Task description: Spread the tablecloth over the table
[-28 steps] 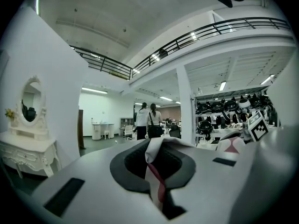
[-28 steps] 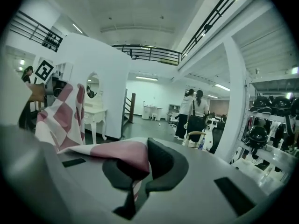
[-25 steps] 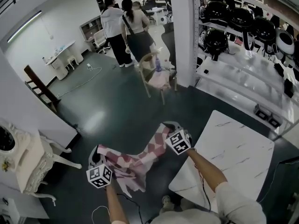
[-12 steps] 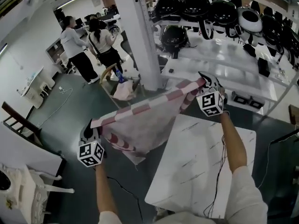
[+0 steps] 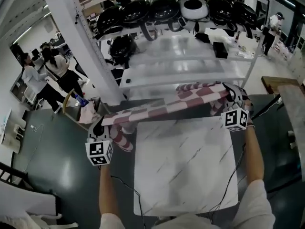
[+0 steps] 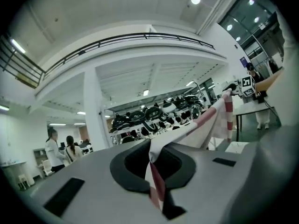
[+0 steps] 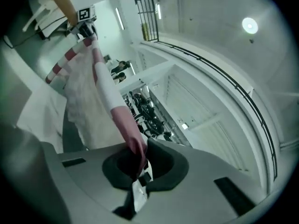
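A pink-and-white checked tablecloth (image 5: pixel 164 108) hangs stretched in a band above the far edge of the white marble table (image 5: pixel 183 163). My left gripper (image 5: pixel 98 127) is shut on its left end, just off the table's far left corner. My right gripper (image 5: pixel 234 95) is shut on the right end, above the far right corner. In the left gripper view the tablecloth (image 6: pixel 201 125) runs from the closed jaws away to the right gripper (image 6: pixel 246 87). In the right gripper view the tablecloth (image 7: pixel 100 97) leads from the jaws to the left gripper (image 7: pixel 86 17).
A white shelf rack (image 5: pixel 190 63) with black helmets stands right behind the table. A white pillar (image 5: pixel 78 42) rises at the left. A chair (image 5: pixel 81 109) with cloth on it and two people (image 5: pixel 45 75) stand far left. A cable (image 5: pixel 121 187) trails on the dark floor.
Both grippers swung right and upward with the tablecloth, from over the floor to the table's far edge. The cloth went from a bunched drape to a taut band.
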`<state>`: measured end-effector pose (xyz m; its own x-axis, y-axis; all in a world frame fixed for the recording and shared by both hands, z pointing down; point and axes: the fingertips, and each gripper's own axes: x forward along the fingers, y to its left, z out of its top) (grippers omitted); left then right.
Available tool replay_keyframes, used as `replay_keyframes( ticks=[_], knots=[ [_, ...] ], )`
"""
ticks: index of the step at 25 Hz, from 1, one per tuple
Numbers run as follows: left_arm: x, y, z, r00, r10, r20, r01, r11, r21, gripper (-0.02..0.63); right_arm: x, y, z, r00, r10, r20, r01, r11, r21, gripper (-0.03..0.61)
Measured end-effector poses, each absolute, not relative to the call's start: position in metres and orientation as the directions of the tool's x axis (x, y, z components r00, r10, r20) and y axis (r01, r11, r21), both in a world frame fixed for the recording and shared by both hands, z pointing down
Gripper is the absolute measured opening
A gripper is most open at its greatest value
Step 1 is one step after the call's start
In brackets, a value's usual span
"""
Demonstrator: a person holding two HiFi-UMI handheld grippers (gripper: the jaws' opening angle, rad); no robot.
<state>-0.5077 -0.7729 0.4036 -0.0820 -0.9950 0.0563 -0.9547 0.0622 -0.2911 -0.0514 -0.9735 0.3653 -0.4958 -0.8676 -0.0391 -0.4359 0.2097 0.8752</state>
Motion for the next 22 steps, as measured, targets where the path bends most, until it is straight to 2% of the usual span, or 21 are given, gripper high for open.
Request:
replay_keyframes(
  ticks=[4,9,17,22],
  knots=[
    [-0.445,-0.777,0.439,0.017,-0.991,0.129,-0.936,-0.061,-0.347,0.029,0.030,-0.932,0.413,-0.407,-0.913,0.045,-0.405,0.224,0.886,0.017],
    [-0.390,-0.730,0.493,0.096,-0.968,0.230,-0.909,-0.179,-0.376,0.029,0.101,-0.842,0.475,-0.321,-0.936,0.145,-0.394,0.271,0.878,0.017],
    [-0.344,-0.600,0.562,0.151,-0.931,0.331,-0.876,-0.281,-0.391,0.029,0.153,-0.688,0.578,-0.213,-0.916,0.339,-0.443,0.400,0.803,0.018],
    [-0.334,-0.524,0.588,0.143,-0.912,0.385,-0.874,-0.299,-0.384,0.029,0.165,-0.609,0.601,-0.202,-0.901,0.383,-0.433,0.433,0.790,0.017]
  ],
)
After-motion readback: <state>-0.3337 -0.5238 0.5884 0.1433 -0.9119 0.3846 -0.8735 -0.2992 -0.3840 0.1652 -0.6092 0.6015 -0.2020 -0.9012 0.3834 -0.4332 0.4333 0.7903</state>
